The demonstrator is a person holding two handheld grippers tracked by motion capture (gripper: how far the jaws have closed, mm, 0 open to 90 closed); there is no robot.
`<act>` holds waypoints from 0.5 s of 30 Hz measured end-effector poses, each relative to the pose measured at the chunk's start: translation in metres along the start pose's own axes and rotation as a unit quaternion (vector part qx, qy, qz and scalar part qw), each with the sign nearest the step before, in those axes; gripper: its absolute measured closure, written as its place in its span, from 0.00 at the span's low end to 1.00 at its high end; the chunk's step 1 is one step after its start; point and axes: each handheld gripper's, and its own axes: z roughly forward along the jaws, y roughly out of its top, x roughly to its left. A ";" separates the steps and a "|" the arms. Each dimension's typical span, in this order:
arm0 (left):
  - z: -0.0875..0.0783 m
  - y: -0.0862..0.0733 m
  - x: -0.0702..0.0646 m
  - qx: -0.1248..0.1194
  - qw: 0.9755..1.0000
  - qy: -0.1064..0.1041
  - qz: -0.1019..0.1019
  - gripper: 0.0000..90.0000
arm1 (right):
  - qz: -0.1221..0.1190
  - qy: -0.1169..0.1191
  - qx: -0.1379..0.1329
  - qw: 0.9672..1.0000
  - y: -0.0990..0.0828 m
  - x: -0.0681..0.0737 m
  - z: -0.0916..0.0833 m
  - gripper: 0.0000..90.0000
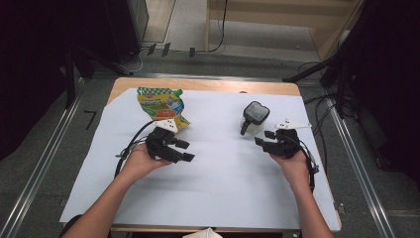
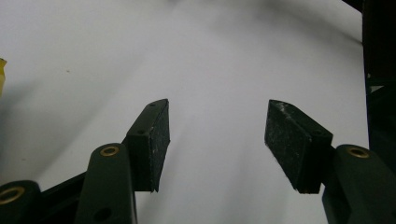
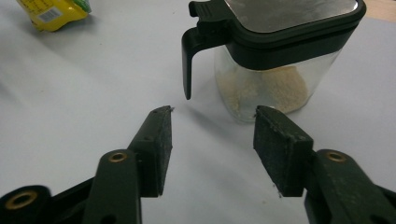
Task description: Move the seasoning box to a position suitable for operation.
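At the centre right of the high view, the right gripper (image 1: pixel 261 138) has its fingers spread, empty, just short of one jar (image 1: pixel 254 118).
The left gripper (image 1: pixel 184 150), fingers also spread and empty, sits below one pouch (image 1: pixel 161 105). The right gripper view reveals pale powder (image 3: pixel 262 88) inside the jar.

A wooden table (image 1: pixel 208 85) stands mid-frame, nearly all of it covered by 1 white sheet (image 1: pixel 218 178). On the sheet, upper left, lies 1 green-and-yellow pouch (image 1: pixel 161 105). Upper right of centre stands 1 clear jar (image 1: pixel 254 119) with a black lid, pale powder inside. The 2 sit well apart.
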 end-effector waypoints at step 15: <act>0.000 -0.001 -0.002 -0.003 1.000 -0.002 0.004 0.46 | 0.009 -0.005 0.017 1.000 0.025 -0.035 0.017 0.33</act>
